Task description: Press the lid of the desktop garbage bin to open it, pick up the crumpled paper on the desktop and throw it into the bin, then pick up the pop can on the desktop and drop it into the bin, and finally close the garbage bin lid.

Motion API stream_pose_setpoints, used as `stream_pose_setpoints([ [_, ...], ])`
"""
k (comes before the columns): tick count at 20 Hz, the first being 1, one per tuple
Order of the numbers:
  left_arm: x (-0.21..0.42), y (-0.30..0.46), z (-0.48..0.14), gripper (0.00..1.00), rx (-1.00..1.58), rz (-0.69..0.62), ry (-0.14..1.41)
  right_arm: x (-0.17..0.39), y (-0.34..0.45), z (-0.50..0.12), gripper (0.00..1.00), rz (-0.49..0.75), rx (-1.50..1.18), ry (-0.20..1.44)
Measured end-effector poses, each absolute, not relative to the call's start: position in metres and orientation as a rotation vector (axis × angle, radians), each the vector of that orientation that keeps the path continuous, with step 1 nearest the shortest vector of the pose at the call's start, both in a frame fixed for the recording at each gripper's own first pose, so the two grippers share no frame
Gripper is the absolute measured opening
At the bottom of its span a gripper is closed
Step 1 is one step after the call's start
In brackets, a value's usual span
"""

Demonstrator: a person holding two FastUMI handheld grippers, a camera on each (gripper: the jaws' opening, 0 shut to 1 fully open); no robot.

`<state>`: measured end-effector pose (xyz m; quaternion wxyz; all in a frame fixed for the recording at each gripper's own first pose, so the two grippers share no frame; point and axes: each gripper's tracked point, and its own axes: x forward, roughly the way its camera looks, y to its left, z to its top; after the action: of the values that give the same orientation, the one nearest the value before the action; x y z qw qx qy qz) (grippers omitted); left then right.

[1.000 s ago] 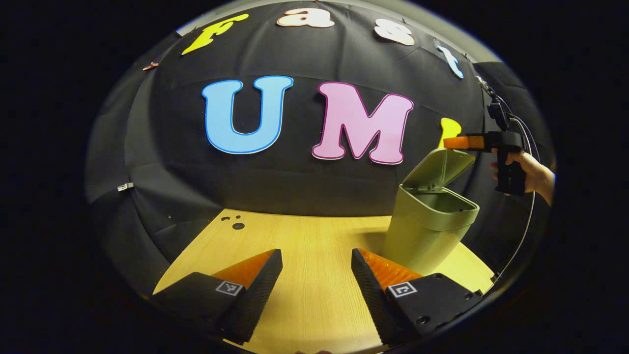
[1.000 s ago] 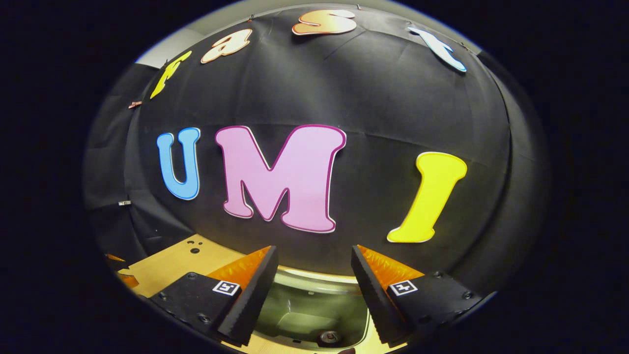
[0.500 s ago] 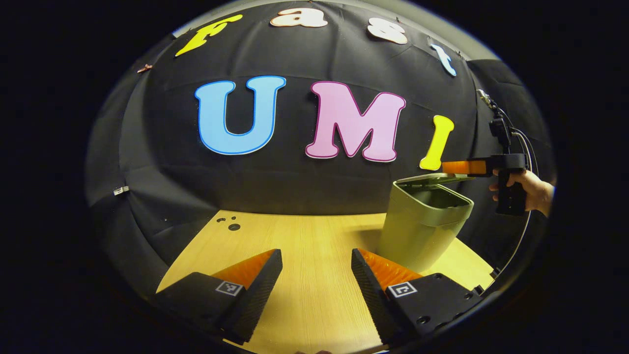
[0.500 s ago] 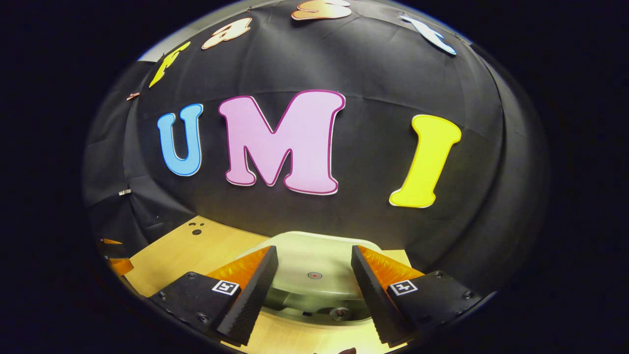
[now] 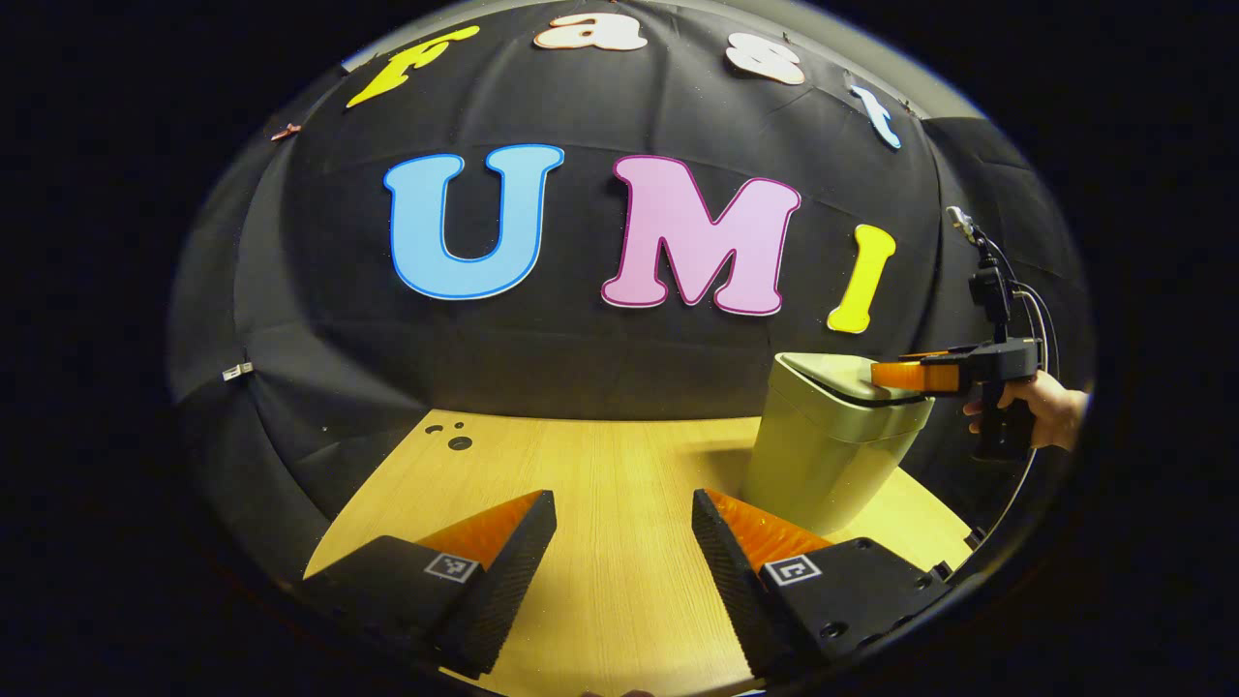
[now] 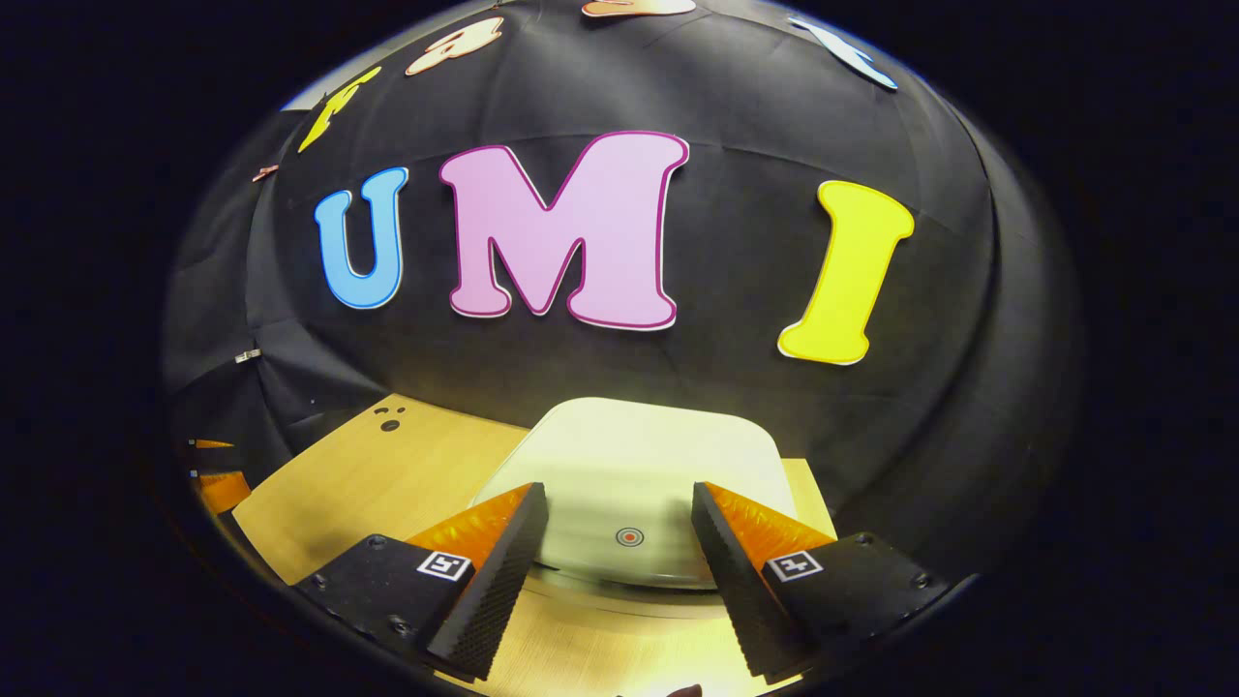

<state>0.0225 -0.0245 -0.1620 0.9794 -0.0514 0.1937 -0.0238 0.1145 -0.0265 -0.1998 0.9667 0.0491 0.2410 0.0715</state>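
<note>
The pale green garbage bin (image 5: 828, 455) stands on the right part of the wooden desktop (image 5: 600, 484). Its lid (image 5: 823, 373) lies down flat on the body, with a thin dark seam under it. My right gripper (image 5: 895, 375), held by a hand (image 5: 1050, 411), rests its fingers on the lid's near edge. In the right gripper view the lid (image 6: 644, 455) sits just under and between the fingers of my right gripper (image 6: 619, 518), which is open, with a small red dot (image 6: 629, 535) in the gap. My left gripper (image 5: 619, 528) hovers open over the desktop, left of the bin, holding nothing.
A few small dark holes (image 5: 455, 440) mark the desktop's far left corner. The black cloth wall runs close behind the bin. A cable (image 5: 1031, 465) hangs down from the right gripper. My left gripper (image 6: 213, 484) peeks in at the far left of the right gripper view.
The lid has swung down from tilted open to flat on the bin. My right gripper has come down with it. The left gripper has barely moved.
</note>
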Motion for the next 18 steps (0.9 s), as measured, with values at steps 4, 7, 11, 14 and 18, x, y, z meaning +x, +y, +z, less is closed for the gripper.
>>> stream_pose_setpoints([
  [4, 0.025, -0.026, -0.163, 0.91, -0.1, -0.049, 0.396, 0.111, -0.024, -0.206, 0.95, 0.144, 0.147, 0.49],
  [7, 0.027, -0.026, -0.164, 0.92, -0.104, -0.044, 0.4, 0.109, -0.024, -0.209, 0.95, 0.135, 0.176, 0.475],
  [11, 0.03, -0.025, -0.164, 0.92, -0.109, -0.042, 0.395, 0.109, -0.024, -0.212, 0.95, 0.132, 0.176, 0.463],
  [14, 0.03, -0.026, -0.163, 0.92, -0.119, -0.046, 0.388, 0.111, -0.024, -0.209, 0.95, 0.129, 0.191, 0.439],
  [18, 0.028, -0.025, -0.158, 0.91, -0.107, -0.061, 0.375, 0.109, -0.025, -0.189, 0.95, 0.115, 0.23, 0.391],
])
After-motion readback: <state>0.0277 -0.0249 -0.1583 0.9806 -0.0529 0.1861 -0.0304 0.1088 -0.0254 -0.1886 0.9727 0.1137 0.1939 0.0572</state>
